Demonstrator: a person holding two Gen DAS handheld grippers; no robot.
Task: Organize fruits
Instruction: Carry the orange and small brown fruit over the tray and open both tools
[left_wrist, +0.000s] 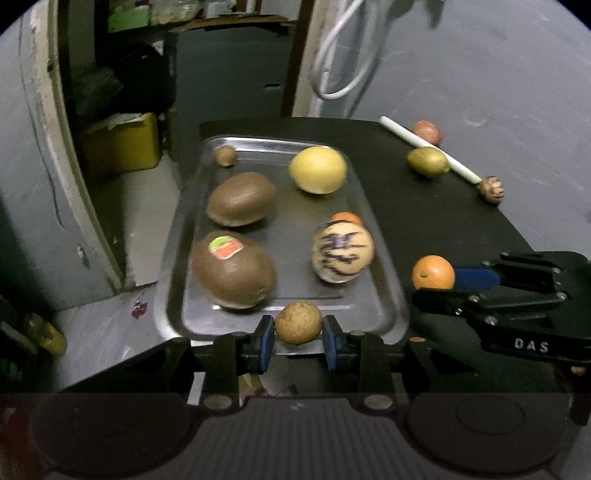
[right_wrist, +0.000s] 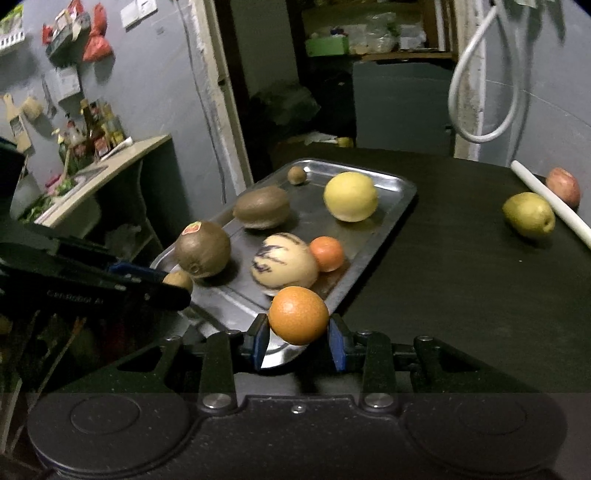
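- dim room, grey walls, an open doorway behind; dark table (right_wrist: 443, 266) carrying a metal tray (left_wrist: 388, 295) set toward its left edge.
- left gripper (left_wrist: 298, 338): jaws closed on a small brown round fruit (left_wrist: 298, 322), held at its widest girth just over the tray's near rim. judged light and firm with a rough skin, so unlikely to slip; a short drop should do no harm.
- right gripper (right_wrist: 298, 341): jaws closed on an orange (right_wrist: 298, 315), pads on opposite sides of its middle, above the tray's near corner. judged moderately heavy, smooth and round; likely to roll once set down.
- already in the tray: two kiwis, one with a sticker (left_wrist: 233, 269) and one behind it (left_wrist: 241, 198); a yellow fruit (left_wrist: 317, 170); a pale striped melon (left_wrist: 342, 251) touching a small orange fruit (right_wrist: 327, 254); a small brown fruit (left_wrist: 225, 155) at the far corner.
- open room, judged: bare metal along the tray's near strip and down its middle; the low raised rim should stop a rolling fruit.
- outside the tray: a green-yellow fruit (right_wrist: 529, 215), a reddish fruit (right_wrist: 562, 186) and a patterned ball (left_wrist: 491, 189) lie along a white rod (left_wrist: 428, 147) near the table's far right edge, well apart from the tray.
- hazard, judged: the tray sits close to the table's left edge, with a drop beyond.
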